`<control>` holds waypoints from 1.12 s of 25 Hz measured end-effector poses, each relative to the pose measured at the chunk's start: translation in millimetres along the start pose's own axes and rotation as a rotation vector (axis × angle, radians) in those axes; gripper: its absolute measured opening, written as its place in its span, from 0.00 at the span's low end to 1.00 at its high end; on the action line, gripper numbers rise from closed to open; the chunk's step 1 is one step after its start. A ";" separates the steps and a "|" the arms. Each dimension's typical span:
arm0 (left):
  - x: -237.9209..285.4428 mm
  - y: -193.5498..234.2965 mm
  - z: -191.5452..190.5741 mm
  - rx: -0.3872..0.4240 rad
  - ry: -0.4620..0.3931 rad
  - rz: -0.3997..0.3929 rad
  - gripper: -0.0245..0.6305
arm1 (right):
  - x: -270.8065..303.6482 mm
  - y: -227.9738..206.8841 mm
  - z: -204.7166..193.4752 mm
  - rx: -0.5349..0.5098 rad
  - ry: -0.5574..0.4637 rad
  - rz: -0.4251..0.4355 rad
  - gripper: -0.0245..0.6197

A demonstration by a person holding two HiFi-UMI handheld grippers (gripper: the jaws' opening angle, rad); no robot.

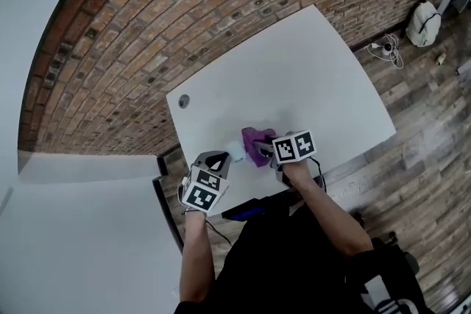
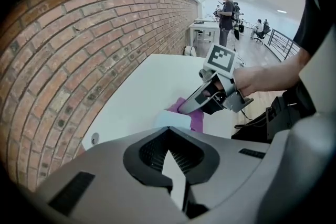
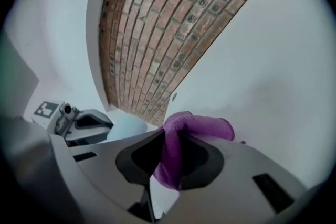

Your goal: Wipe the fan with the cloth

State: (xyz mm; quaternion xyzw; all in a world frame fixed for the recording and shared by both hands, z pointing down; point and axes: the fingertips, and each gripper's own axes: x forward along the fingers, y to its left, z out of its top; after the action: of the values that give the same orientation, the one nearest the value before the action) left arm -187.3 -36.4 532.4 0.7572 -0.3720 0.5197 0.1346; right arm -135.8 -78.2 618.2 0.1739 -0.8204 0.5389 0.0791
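right tongs (image 3: 168, 139) clamp the cloth (image 3: 202, 126), its tip flopped sideways.

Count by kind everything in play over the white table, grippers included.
grippers: 2, the left gripper and the right gripper
purple cloth: 1
pale-blue fan: 1
total: 4

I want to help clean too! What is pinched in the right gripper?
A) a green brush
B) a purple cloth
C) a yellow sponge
B: the right gripper is shut on a purple cloth, which folds up and out from between its jaws.
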 end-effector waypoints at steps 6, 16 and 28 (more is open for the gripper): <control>0.5 0.5 0.1 0.008 0.001 0.012 0.04 | -5.8 49.4 23.7 0.101 -0.106 0.155 0.14; -0.3 -1.4 -1.2 -0.001 0.005 0.019 0.04 | 15.4 3.9 -4.0 0.001 -0.008 -0.009 0.14; -0.9 -0.9 2.1 0.002 0.008 0.048 0.04 | 6.1 32.4 -4.9 0.292 -0.034 0.184 0.14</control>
State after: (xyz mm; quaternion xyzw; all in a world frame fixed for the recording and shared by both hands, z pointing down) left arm -185.4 -36.6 530.9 0.7461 -0.3892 0.5260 0.1229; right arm -153.8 -63.3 594.4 0.1167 -0.7472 0.6542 -0.0106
